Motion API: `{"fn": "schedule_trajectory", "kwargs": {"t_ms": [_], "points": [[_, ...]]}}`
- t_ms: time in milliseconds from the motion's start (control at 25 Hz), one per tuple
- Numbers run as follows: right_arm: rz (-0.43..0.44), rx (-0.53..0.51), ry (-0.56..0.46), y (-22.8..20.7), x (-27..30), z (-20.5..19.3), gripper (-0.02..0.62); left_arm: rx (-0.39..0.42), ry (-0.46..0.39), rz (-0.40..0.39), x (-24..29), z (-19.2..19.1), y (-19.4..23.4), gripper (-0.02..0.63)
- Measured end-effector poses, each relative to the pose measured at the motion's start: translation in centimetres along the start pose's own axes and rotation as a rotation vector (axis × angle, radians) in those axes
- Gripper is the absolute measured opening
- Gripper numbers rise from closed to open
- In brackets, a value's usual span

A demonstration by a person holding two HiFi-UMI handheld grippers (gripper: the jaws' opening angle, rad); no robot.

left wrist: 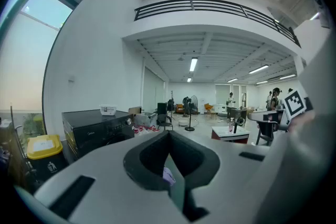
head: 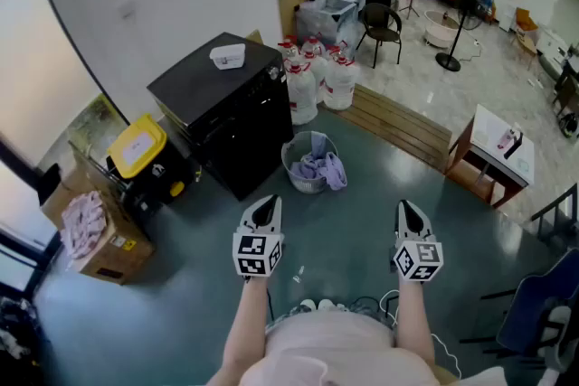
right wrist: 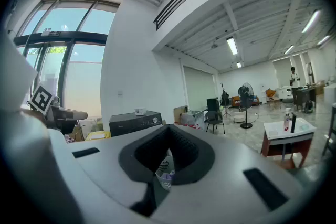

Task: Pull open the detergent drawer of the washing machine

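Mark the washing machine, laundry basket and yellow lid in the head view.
washing machine [head: 204, 86], head view, top panel.
laundry basket [head: 306, 184], head view, near wall.
yellow lid [head: 137, 145], head view, middle of lid.

Bright, even light throughout. Daylight pours through the tall glass windows [right wrist: 58, 60] left of the boxy black washing machine [right wrist: 135, 122], and long ceiling tube lamps [right wrist: 231, 45] glow to its right. Both gripper views bulge fisheye-round with black corners; shadows stay faint, and the nearest foreground is soft.
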State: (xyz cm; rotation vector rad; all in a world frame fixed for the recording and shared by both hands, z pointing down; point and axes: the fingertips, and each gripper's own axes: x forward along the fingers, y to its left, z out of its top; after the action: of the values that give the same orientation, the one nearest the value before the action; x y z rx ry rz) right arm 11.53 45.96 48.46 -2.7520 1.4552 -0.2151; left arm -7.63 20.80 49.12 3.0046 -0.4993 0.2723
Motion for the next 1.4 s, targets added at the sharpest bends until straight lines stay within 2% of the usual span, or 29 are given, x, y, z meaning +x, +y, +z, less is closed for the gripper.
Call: {"fn": "schedule_trajectory", "kwargs": {"t_ms": [920, 1400], "points": [[0.061, 0.018, -0.002, 2.1, -0.1, -0.6, 0.015, -0.027, 0.008, 0.01, -0.9, -1.1, 0.0, 0.026], [0.109, 0.059, 0.005, 2.5, -0.2, -1.0, 0.015, -0.056, 0.012, -0.035, -1.1, -1.7, -1.3, 0.028]]}}
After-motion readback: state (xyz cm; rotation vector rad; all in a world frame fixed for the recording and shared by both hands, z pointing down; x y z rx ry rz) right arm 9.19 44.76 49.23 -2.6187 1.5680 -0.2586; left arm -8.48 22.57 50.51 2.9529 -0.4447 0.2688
